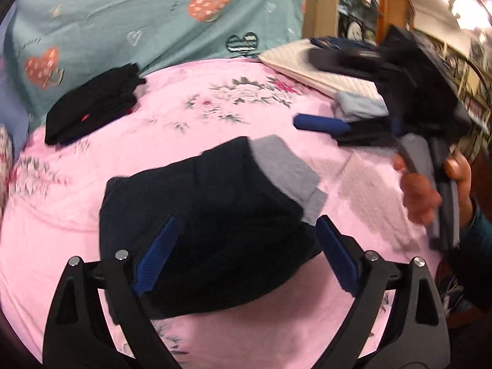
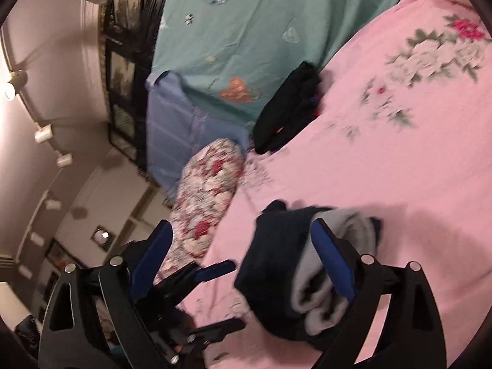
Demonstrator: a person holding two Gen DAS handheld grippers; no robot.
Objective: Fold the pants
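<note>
Left gripper hangs with jaws wide over the folded dark pants (grey waistband showing) lying on the pink bed. Right gripper, jaws also wide and empty, is gripped by a hand near the bed's right edge. Black clothes sit by the far edge.

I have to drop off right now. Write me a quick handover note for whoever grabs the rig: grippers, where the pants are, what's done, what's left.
Left gripper: open, empty, hovering over the folded navy pants.
Right gripper: open, empty, off to the right above the bed; a hand grips its handle.
Pants: compact bundle on the pink sheet, grey lining showing at one end.
Also there: a black folded pile at the far left, more folded clothes at the far right.
Done: the fold looks complete.
Left: probably move the bundle to a pile.
</note>
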